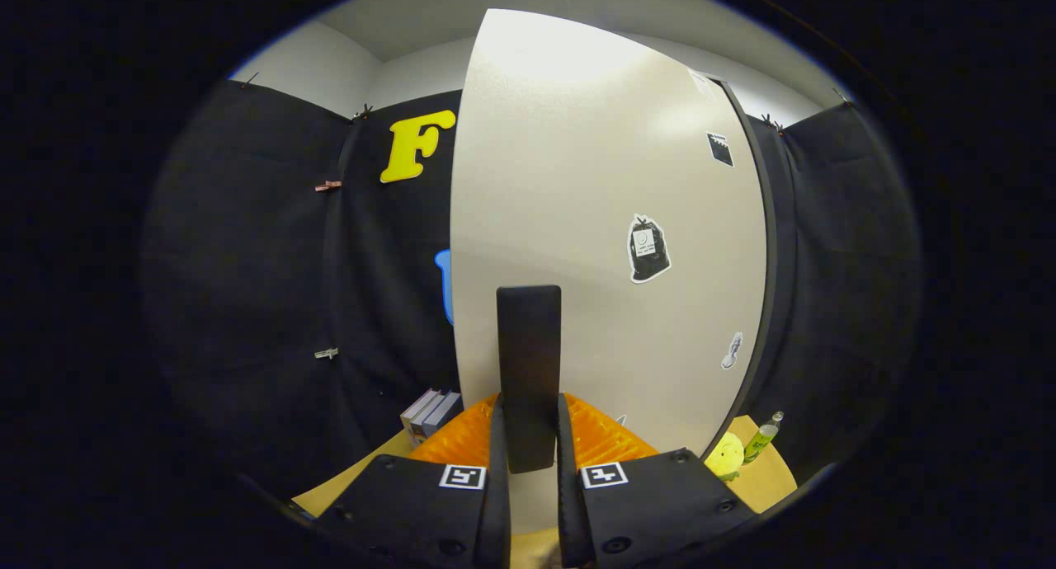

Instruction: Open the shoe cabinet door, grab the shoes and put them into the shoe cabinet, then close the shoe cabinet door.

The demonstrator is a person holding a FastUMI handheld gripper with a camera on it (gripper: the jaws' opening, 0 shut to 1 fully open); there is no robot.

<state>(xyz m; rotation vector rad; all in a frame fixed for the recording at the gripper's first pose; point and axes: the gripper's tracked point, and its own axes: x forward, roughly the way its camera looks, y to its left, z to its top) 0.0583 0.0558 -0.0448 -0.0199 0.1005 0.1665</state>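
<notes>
We look forward from the gripper along its fingers (569, 437), very close to the cabinet door (594, 223), facing it.

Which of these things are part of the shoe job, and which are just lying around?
Part of the job:
- cabinet door
- black door handle, clamped between the tongs

Just lying about:
- books
- yellow ball
- green bottle
- stickers on the door
</notes>
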